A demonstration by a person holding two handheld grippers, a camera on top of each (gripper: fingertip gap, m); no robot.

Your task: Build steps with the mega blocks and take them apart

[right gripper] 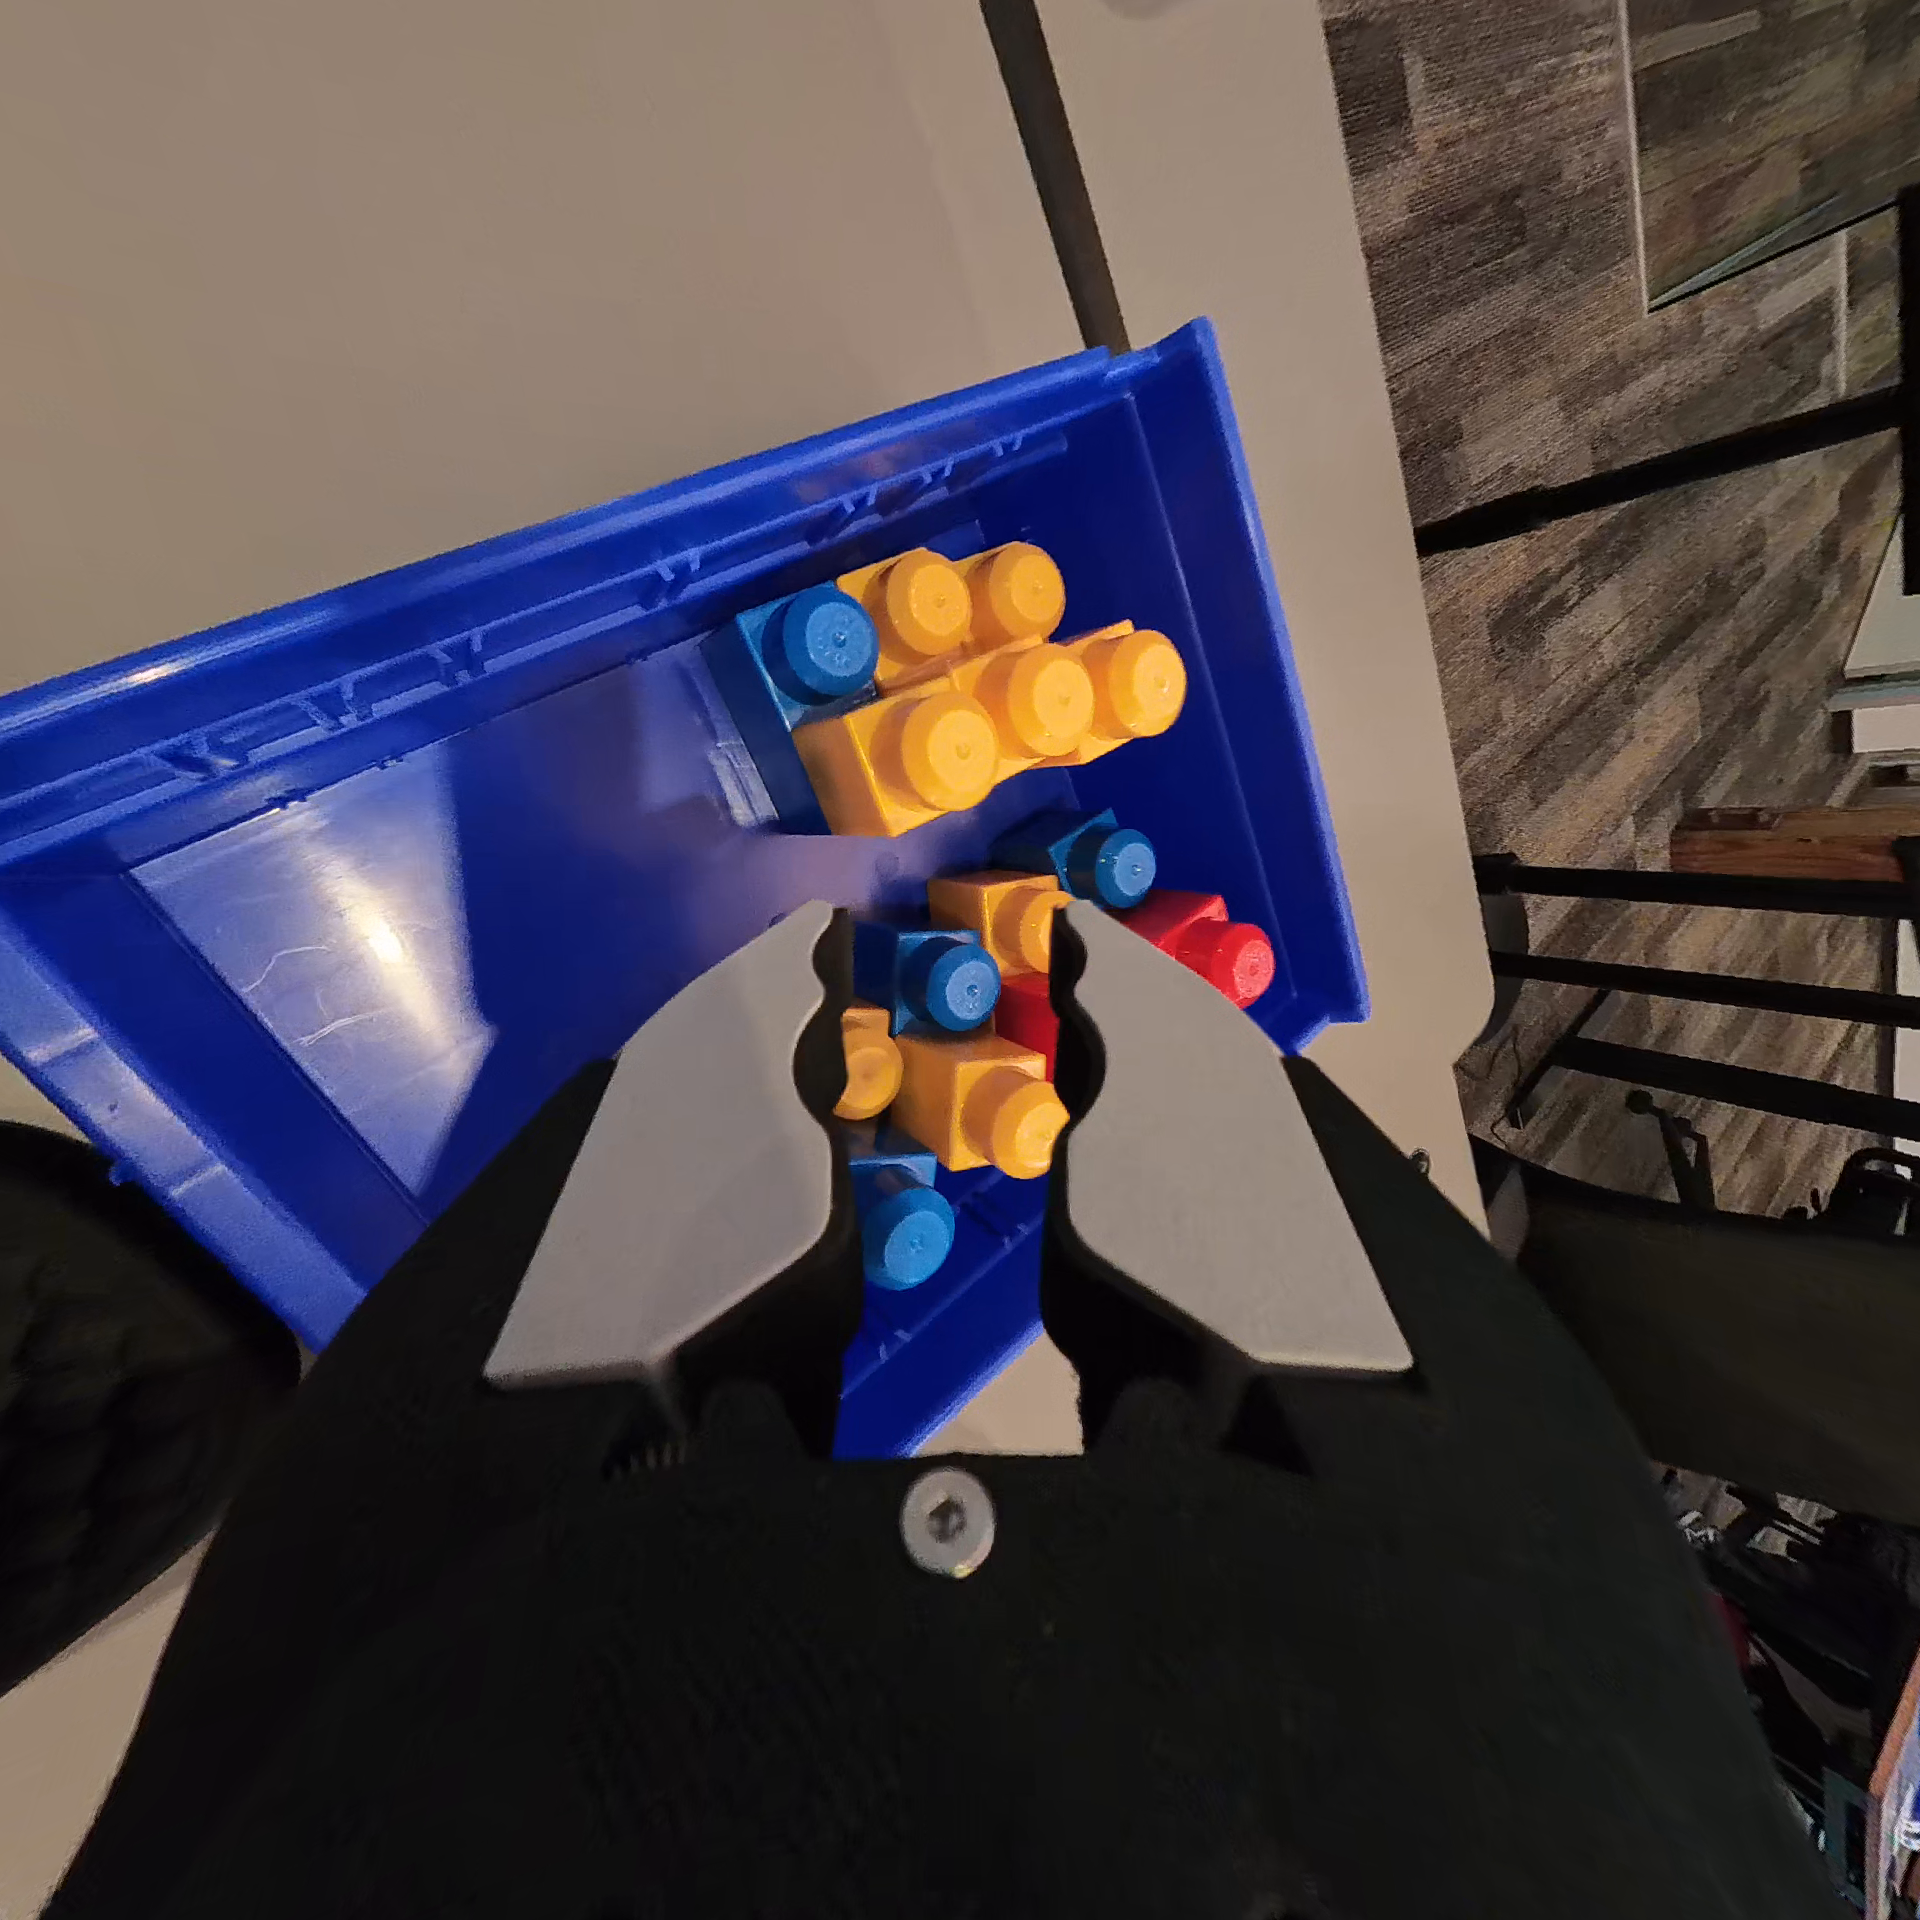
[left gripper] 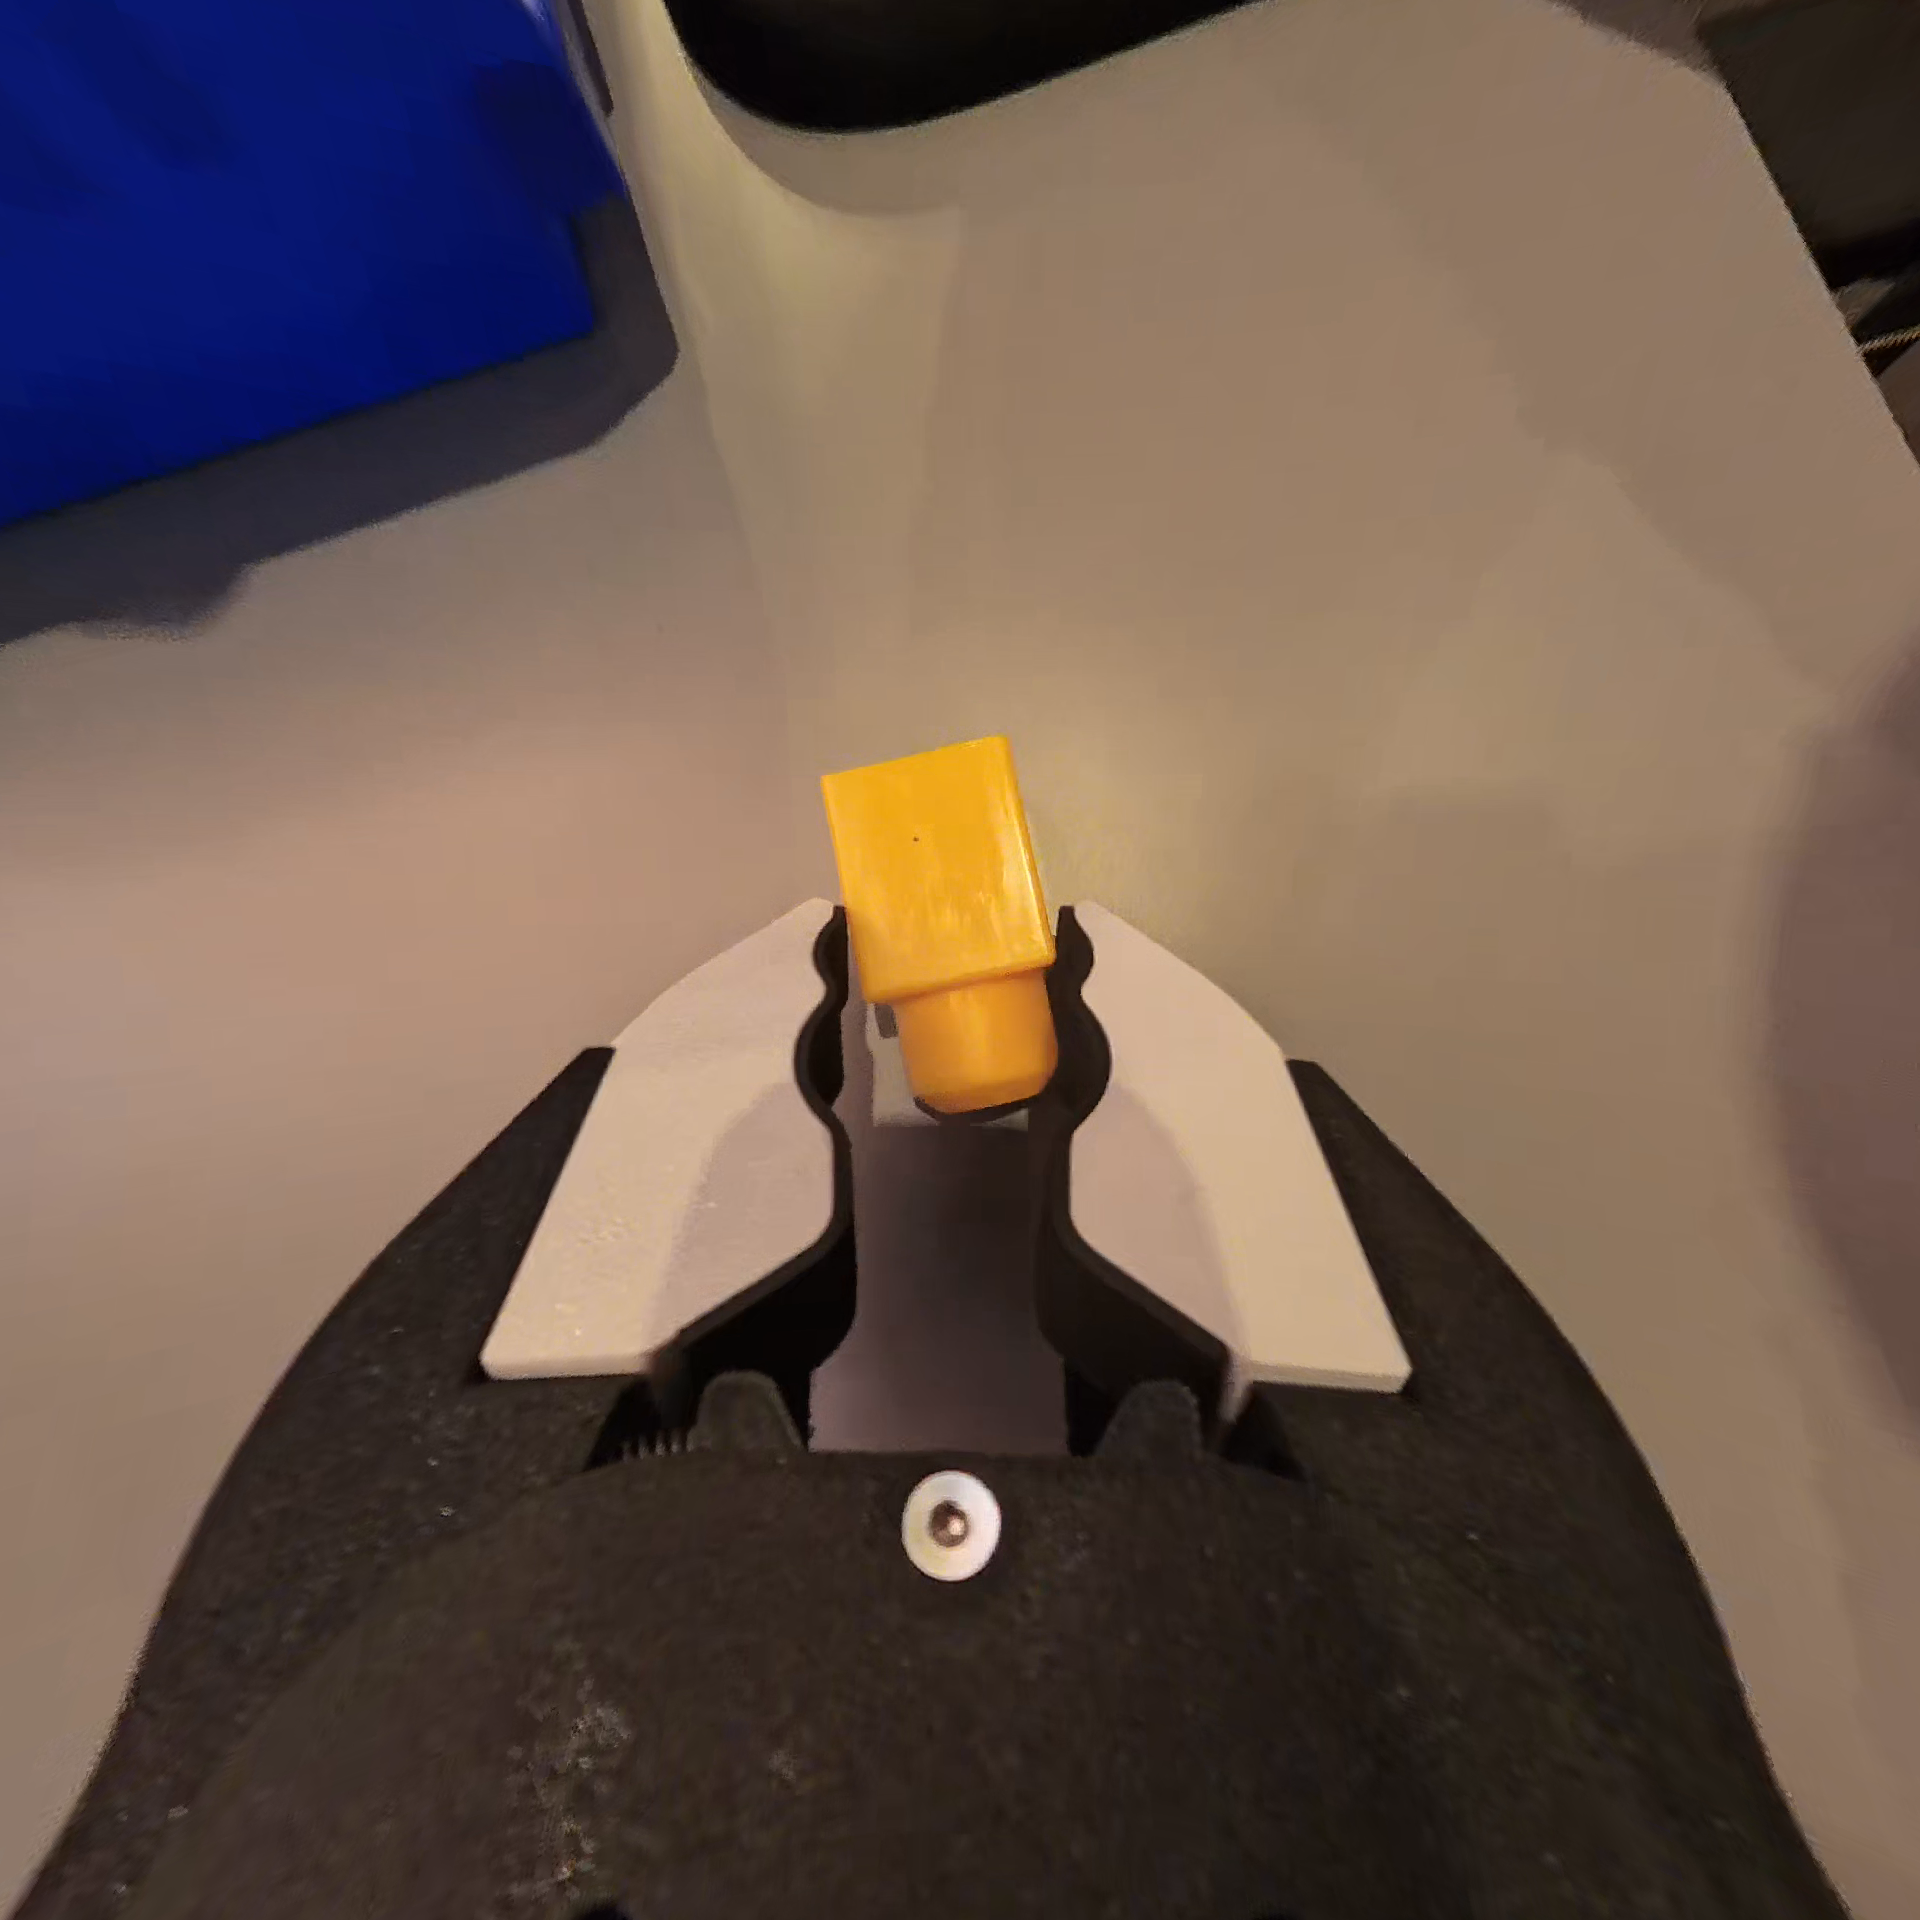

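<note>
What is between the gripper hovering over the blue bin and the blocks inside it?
Nothing visible. The right gripper is open above the blue bin, which has no lid. A blue block and a yellow block show directly through the gap between its fingers, other blocks crowded close around them.

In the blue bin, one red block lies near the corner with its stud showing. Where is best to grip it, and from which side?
Probably grip the red block on its flat square body, not the round stud. Come from above, the bin's open side, since walls stand close beside it. The right gripper already hovers nearby, fingers open.
</note>
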